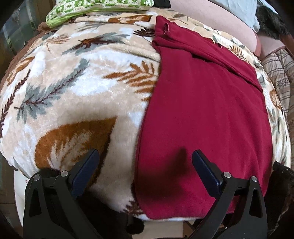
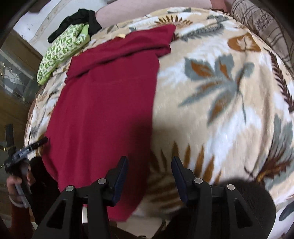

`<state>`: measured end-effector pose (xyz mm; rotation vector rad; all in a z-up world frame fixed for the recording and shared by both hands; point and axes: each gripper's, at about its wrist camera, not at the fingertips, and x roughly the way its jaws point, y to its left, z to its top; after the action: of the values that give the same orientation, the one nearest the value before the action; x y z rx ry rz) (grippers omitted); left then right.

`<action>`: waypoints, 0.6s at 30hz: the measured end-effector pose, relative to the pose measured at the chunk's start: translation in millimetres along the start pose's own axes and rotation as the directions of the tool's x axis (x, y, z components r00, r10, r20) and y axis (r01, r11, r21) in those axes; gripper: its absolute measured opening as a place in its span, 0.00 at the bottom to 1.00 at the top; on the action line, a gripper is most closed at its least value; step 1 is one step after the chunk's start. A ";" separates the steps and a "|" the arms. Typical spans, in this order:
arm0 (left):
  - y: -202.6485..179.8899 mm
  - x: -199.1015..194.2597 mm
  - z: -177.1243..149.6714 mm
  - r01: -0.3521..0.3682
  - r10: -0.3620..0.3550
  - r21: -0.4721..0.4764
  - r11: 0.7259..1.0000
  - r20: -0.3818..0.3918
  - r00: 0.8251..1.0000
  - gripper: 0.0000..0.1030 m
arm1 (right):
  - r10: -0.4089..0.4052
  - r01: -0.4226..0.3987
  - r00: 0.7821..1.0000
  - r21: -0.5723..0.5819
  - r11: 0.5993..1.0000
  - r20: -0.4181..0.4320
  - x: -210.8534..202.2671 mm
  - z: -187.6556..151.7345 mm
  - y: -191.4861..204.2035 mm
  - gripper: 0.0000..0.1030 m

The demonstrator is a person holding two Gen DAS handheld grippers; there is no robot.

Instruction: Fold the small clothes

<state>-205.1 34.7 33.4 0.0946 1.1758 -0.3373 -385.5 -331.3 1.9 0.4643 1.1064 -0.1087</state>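
- The plush blanket (image 1: 77, 103) covers the whole work surface: cream pile printed with rust, grey and dark brown leaves, and it fills most of both wrist views (image 2: 229, 114).
- The red garment (image 1: 202, 119) lies flat on that blanket as one long strip, running from the near edge toward the far one; in the right wrist view (image 2: 102, 117) it sits on the left part of the blanket. Its far end is doubled over into a loose fold, and its near end hangs slightly past the blanket's edge.
- A green-and-white patterned cloth (image 2: 60, 53) lies bunched at the blanket's far edge, just beside the garment's far end (whether the two touch I cannot tell). It also shows along the top of the left wrist view (image 1: 95, 7).
- A black cloth (image 2: 79, 20) is crumpled on and behind the green one.
- The left gripper (image 1: 145, 158) hovers above the garment's near left edge with its jaws wide apart and nothing between them; one finger is over the blanket, the other over the red fabric.
- The right gripper (image 2: 149, 165) is over the garment's near right edge, jaws partly apart and gripping nothing.
- A hand (image 2: 16, 182) holding the left gripper's handle shows at the left edge of the right wrist view.
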 end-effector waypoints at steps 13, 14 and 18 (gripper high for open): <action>8.1 3.5 -24.1 0.094 -0.096 -0.031 0.995 -0.102 0.990 0.98 | 0.063 -0.064 0.996 -0.015 0.998 -0.064 15.5 -24.1 14.3 0.58; 5.9 4.2 -24.8 0.084 -0.086 -0.020 0.996 -0.099 0.991 0.98 | 0.060 -0.062 0.996 -0.022 0.998 -0.066 16.5 -23.9 15.9 0.60; 1.9 10.0 -28.3 0.090 -0.091 -0.017 0.996 -0.115 0.989 0.98 | 0.089 -0.093 0.992 -0.039 0.995 -0.092 17.9 -26.0 21.5 0.61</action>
<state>-226.3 41.5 13.0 0.0506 1.2997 -0.4091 -392.4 -298.6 -16.7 0.4838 1.1721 0.0165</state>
